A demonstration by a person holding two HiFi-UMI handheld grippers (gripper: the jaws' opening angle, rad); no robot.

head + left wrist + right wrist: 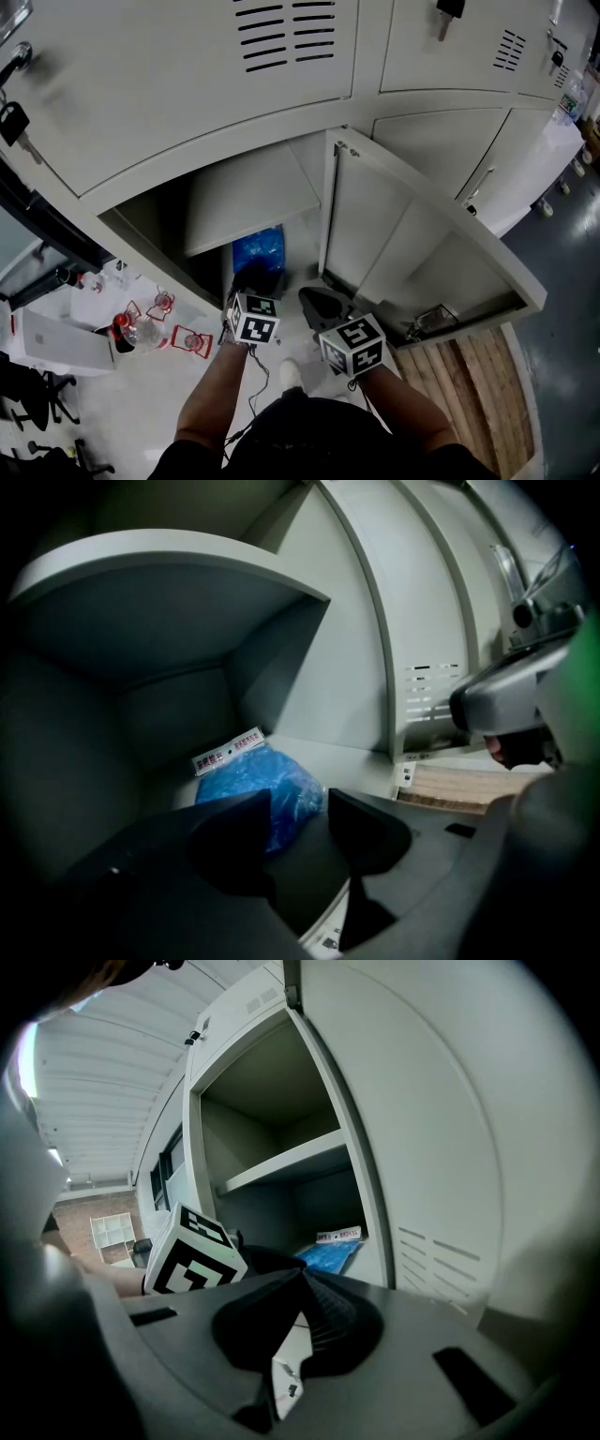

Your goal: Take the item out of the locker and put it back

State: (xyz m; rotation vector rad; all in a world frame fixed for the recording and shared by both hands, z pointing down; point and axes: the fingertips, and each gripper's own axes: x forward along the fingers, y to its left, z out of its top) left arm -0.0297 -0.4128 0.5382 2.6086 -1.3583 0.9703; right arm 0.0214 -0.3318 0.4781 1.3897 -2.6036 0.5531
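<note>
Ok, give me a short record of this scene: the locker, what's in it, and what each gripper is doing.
locker: grey metal locker, bottom compartment, hinged door swung open
shelf: flat grey shelf across the compartment
item: blue plastic bag with a white label, lying on the locker floor under the shelf
left gripper: left gripper reaches into the compartment, jaws apart, the bag just ahead of them and not clamped
right gripper: right gripper outside the locker by the door, jaws together, nothing between them

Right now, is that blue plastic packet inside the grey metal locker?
Inside: the blue plastic packet lies in the grey metal locker, on its floor beneath the shelf.
</note>
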